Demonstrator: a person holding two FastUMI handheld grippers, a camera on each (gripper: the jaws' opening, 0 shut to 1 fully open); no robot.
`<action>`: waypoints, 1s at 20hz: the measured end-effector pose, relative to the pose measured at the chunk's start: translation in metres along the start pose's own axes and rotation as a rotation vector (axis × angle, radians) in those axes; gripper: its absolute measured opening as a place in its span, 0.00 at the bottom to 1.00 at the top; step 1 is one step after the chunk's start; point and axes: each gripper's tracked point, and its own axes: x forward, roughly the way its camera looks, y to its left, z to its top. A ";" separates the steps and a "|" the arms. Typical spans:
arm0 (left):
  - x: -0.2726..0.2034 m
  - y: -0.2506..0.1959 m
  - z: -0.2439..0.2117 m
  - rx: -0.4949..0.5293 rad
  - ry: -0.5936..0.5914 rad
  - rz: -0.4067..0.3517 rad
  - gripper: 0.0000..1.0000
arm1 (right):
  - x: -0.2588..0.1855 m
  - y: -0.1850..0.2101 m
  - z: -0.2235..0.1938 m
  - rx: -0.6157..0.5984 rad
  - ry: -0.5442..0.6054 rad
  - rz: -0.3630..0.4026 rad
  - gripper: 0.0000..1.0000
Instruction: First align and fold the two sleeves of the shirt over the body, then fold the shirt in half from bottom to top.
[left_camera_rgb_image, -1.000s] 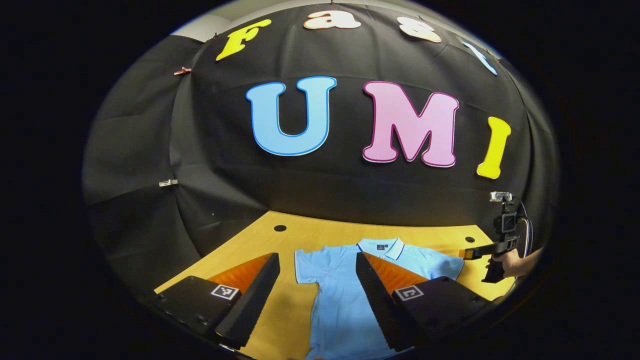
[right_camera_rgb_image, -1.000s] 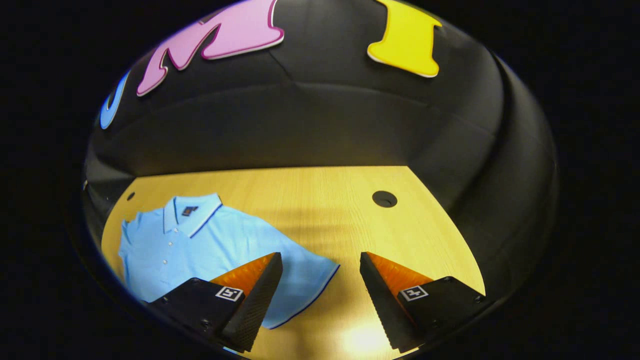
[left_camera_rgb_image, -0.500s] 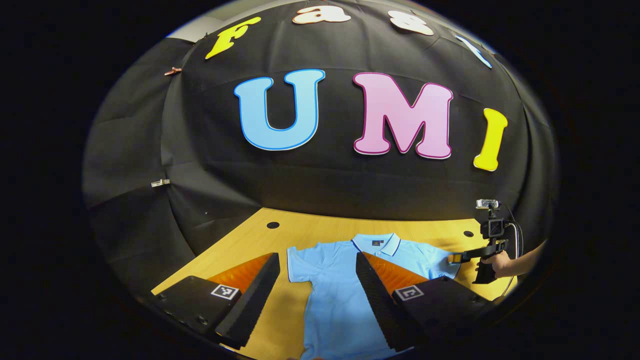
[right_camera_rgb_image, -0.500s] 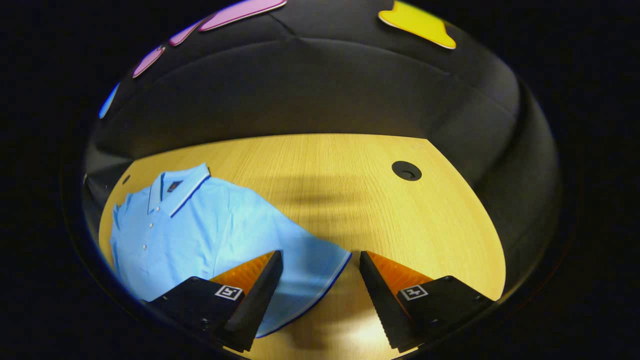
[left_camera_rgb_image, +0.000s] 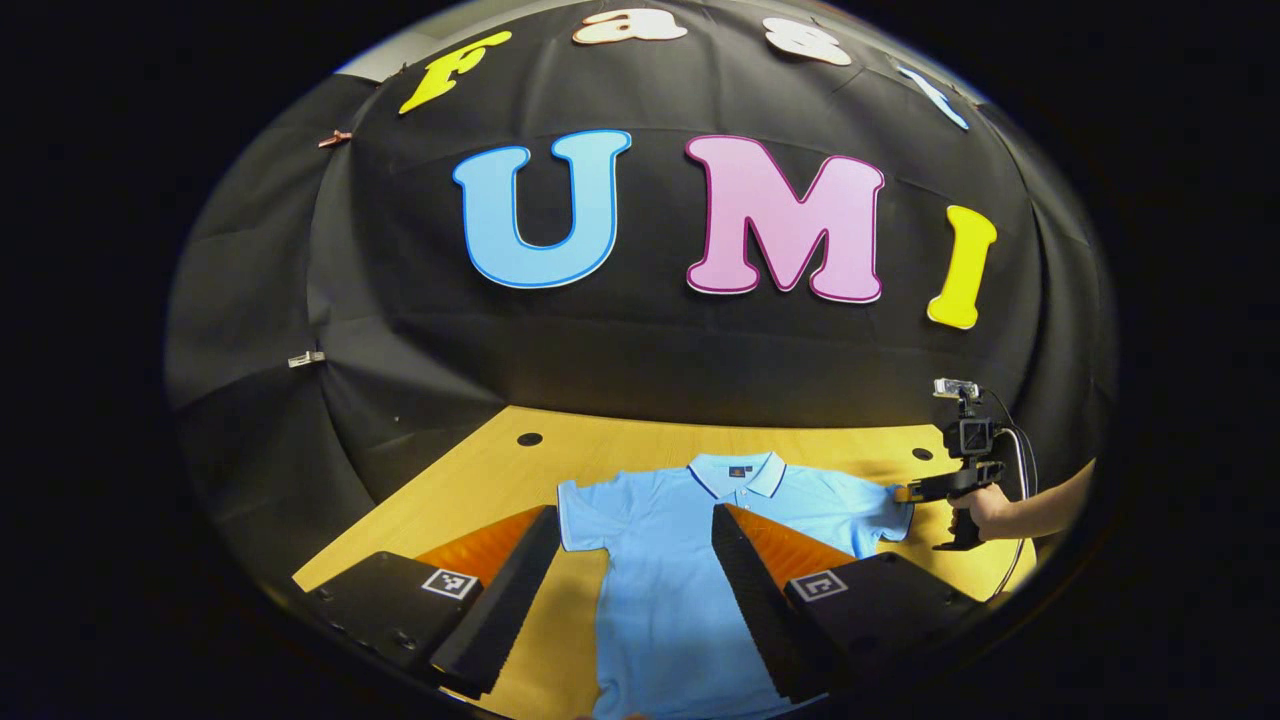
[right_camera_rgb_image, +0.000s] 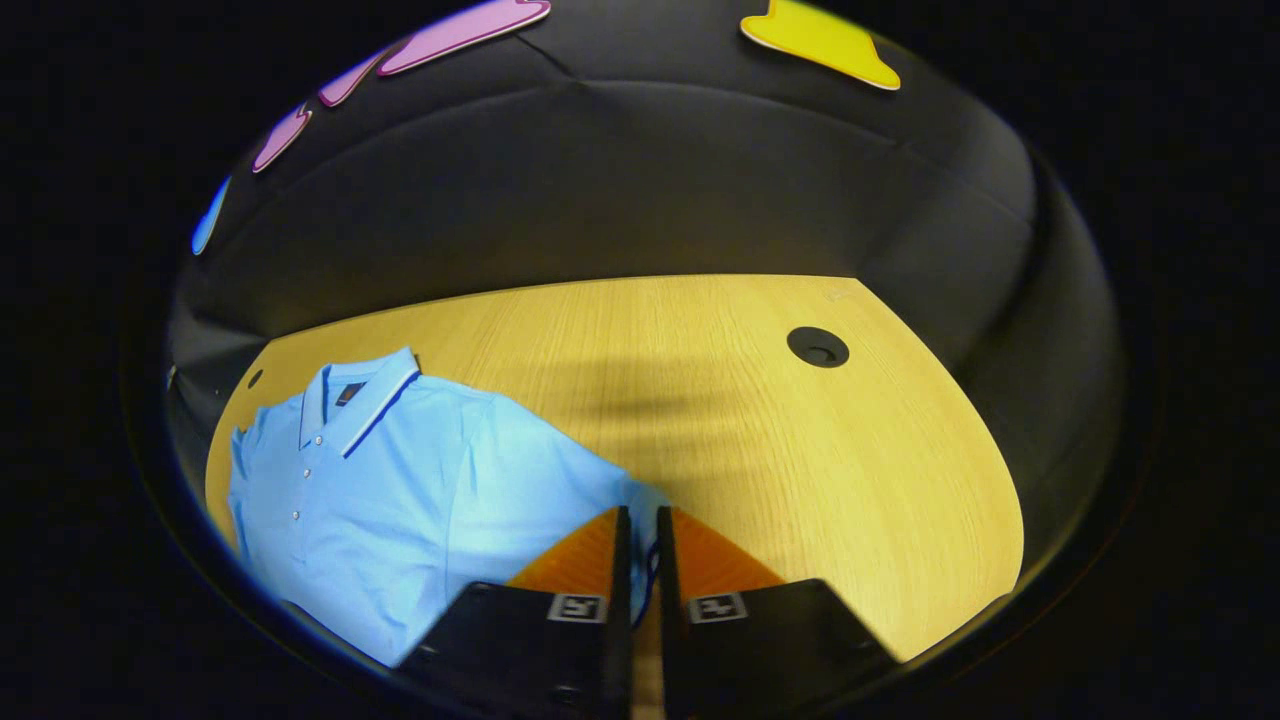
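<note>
Here the light-blue shirt (left_camera_rgb_image: 680, 560) lies flat, collar away, on the table (right_camera_rgb_image: 800, 450), so the right hand-held gripper (right_camera_rgb_image: 640, 560) has clamped its sleeve hem (right_camera_rgb_image: 648, 575) for folding inward, while the left hand-held gripper (left_camera_rgb_image: 632, 590) hovers with fingers apart above the other sleeve (left_camera_rgb_image: 580, 515).

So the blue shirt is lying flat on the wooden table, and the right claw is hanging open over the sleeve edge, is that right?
Not quite. The right claw is not open: in the right gripper view its fingers have closed on the sleeve edge. The rest holds: the blue shirt lies flat on the wooden table. The left gripper view shows that claw at the sleeve tip too.
</note>
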 end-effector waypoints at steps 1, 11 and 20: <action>-0.002 0.001 -0.004 -0.002 0.001 -0.007 0.98 | 0.000 0.004 0.000 0.001 0.006 0.014 0.07; -0.021 0.028 -0.012 -0.016 -0.001 -0.002 0.97 | -0.038 0.062 0.059 -0.063 -0.080 0.050 0.07; -0.041 0.076 -0.024 -0.084 0.010 0.050 0.97 | -0.046 0.188 0.041 -0.175 -0.054 0.167 0.07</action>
